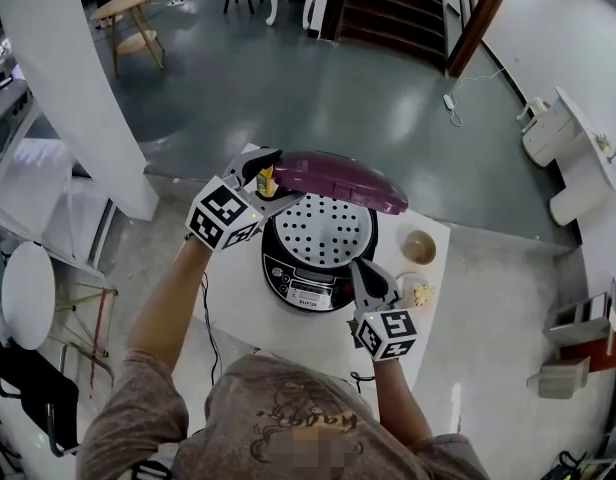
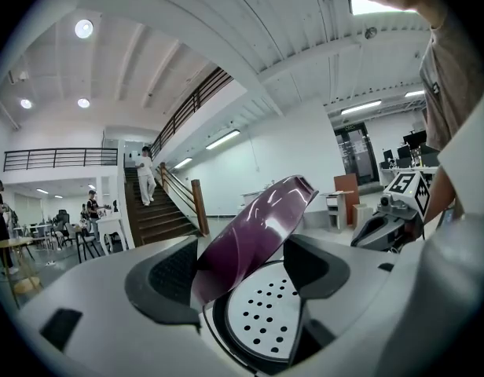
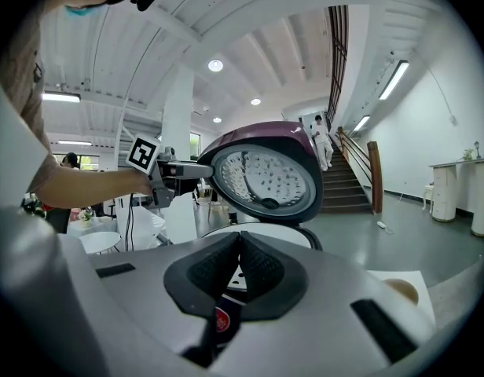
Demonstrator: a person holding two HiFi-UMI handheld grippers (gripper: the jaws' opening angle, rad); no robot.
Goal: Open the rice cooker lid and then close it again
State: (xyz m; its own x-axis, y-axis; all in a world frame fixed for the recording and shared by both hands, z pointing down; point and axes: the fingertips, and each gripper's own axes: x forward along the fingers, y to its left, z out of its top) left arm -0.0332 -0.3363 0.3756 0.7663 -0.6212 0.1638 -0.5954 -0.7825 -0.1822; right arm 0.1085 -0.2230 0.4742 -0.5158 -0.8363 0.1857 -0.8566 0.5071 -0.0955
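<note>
- Two grippers work at one rice cooker [image 1: 280, 265], which stands near the middle of a white table [image 1: 433, 230], in front of the person.
- One dark round body makes up the cooker, with a control panel on the side facing the person.
- Its lid [image 1: 340, 176] is glossy purple and stands raised, hinged at the far side and tilted up over the pot.
- From the right gripper view, the lid's underside [image 3: 262, 175] shows a silver plate dotted with small holes, ringed by a dark rim.
- Inside the open pot lies a white tray [image 1: 323, 230] pierced with rows of round holes; it also shows in the left gripper view [image 2: 265, 316].
- At the lid's left end, the left gripper [image 1: 271, 180] has its jaws set wide apart, with the lid's edge passing between them.
- In its own view the purple lid [image 2: 258, 230] leans against the left pad, while a gap shows on the right pad's side.
- Low at the cooker's front, the right gripper [image 1: 358, 268] sits just beside the control panel.
- Its jaws are pressed together tip to tip [image 3: 240, 238], with nothing clamped between them.
- On the table to the right of the cooker, well apart from both grippers, a small brown bowl [image 1: 419, 246] rests.
</note>
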